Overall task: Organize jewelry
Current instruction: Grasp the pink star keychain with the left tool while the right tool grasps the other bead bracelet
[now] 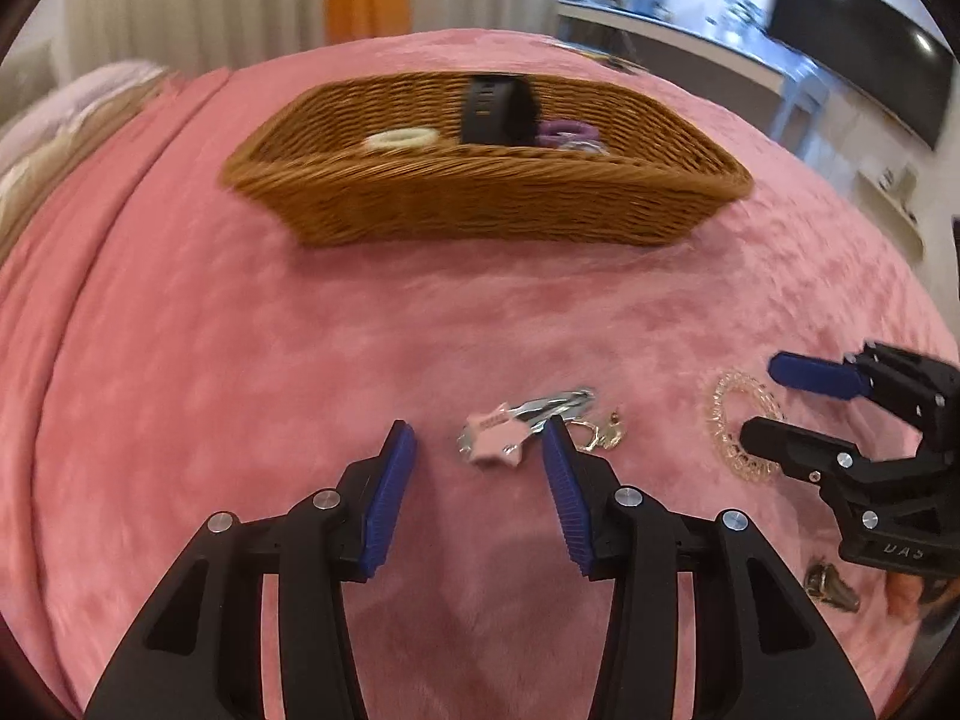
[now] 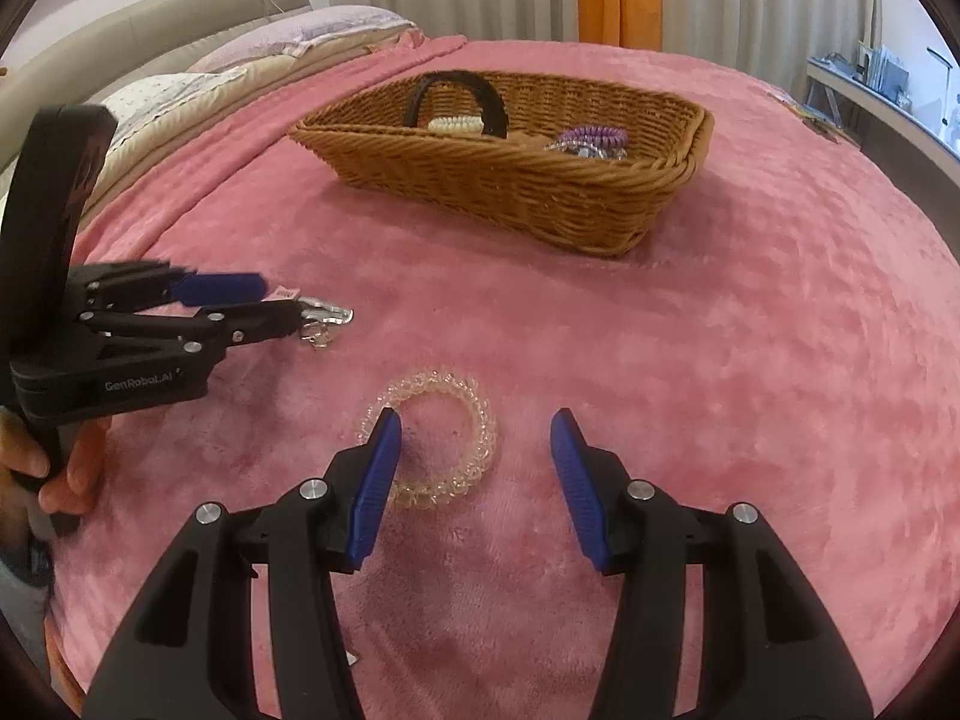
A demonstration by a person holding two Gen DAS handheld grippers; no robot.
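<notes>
Hovering low over the pink plush bedspread, the left gripper has its blue-padded jaws spread wide on either side of a pink star-shaped hair clip with silver metal trim, gripping nothing. A small gold-coloured trinket lies just beside the clip. The right gripper is likewise wide and empty, its left finger reaching over the rim of a clear spiral coil hair tie that lies flat on the bedspread; the jaws do not yet straddle the ring. A small dark, bronze-looking piece sits near the right gripper's body, too blurred to name. Farther back stands the brown woven wicker basket, which already holds a black arched headband, a cream coil tie and a purple coil tie. By my reckoning the sorting is partly done: several pieces are in the basket, while at least four remain on the spread, two of them about to be picked up.
</notes>
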